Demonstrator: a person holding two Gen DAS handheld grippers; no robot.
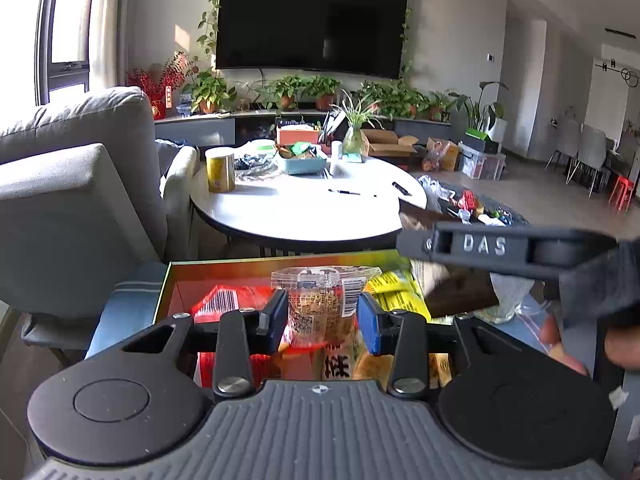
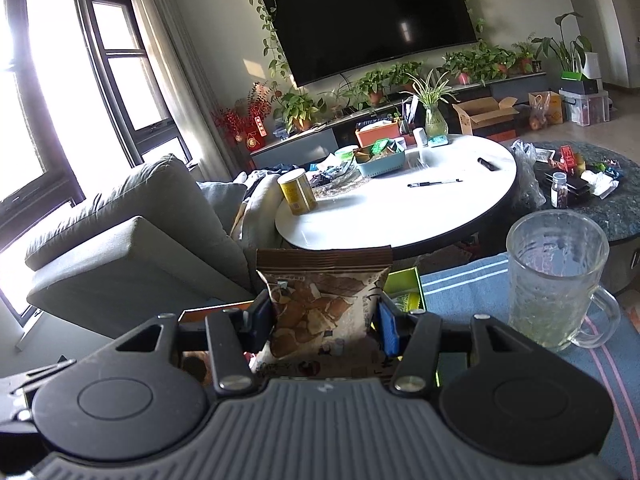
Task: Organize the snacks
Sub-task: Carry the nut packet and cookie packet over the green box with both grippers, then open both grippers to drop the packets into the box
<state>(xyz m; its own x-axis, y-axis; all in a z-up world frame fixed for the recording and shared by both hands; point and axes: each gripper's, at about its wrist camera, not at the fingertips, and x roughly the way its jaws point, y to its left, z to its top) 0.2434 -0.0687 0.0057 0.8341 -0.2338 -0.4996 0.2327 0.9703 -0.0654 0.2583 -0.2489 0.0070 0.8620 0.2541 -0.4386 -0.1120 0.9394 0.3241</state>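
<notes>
My left gripper is shut on a clear packet of brown snacks, held upright above an open red-lined box. In the box lie a red packet and a yellow packet. My right gripper is shut on a brown chip bag, held upright above the box's green edge. The right gripper's body shows at the right of the left wrist view, with the brown bag under it.
A glass mug stands on a blue striped cloth to the right of the box. A grey sofa is on the left. Beyond is a round white table with a yellow can, a blue basket and a pen.
</notes>
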